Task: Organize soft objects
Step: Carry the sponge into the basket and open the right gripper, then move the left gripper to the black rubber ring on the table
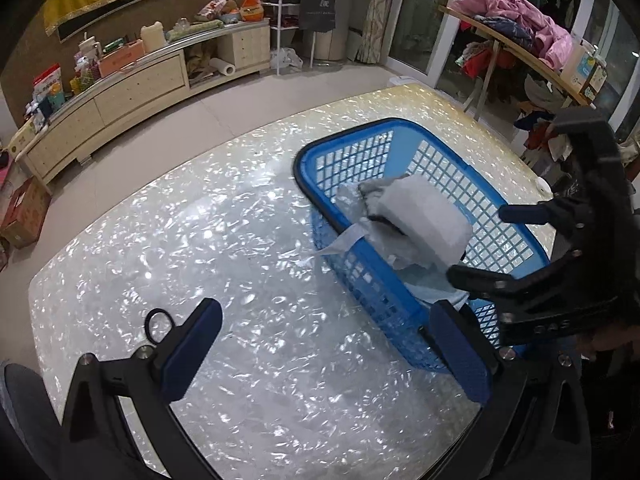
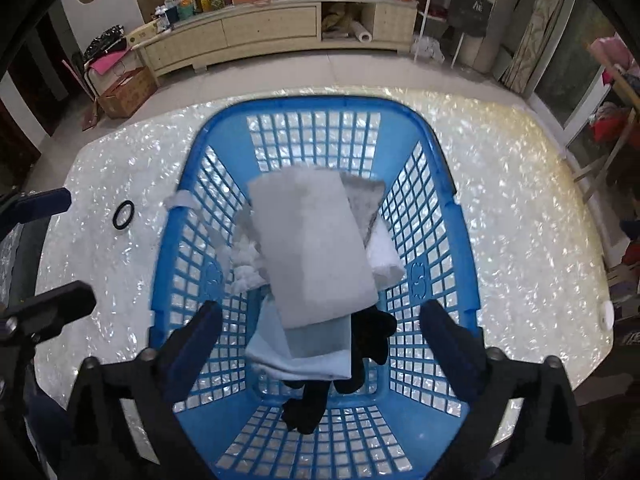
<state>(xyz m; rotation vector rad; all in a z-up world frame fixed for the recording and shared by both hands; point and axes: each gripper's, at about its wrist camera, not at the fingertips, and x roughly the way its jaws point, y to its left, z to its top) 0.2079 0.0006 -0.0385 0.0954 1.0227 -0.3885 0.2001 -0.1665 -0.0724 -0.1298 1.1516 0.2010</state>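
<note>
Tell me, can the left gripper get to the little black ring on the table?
Probably yes. The left gripper stands open over the bare table, and the black ring lies right beside its left finger, outside the blue basket, with nothing on top or in between.

A folded towel (image 2: 316, 248) lies atop cloths in the basket (image 2: 460, 216) on the table (image 2: 520, 200), a ring (image 2: 123, 215) left of it.
</note>
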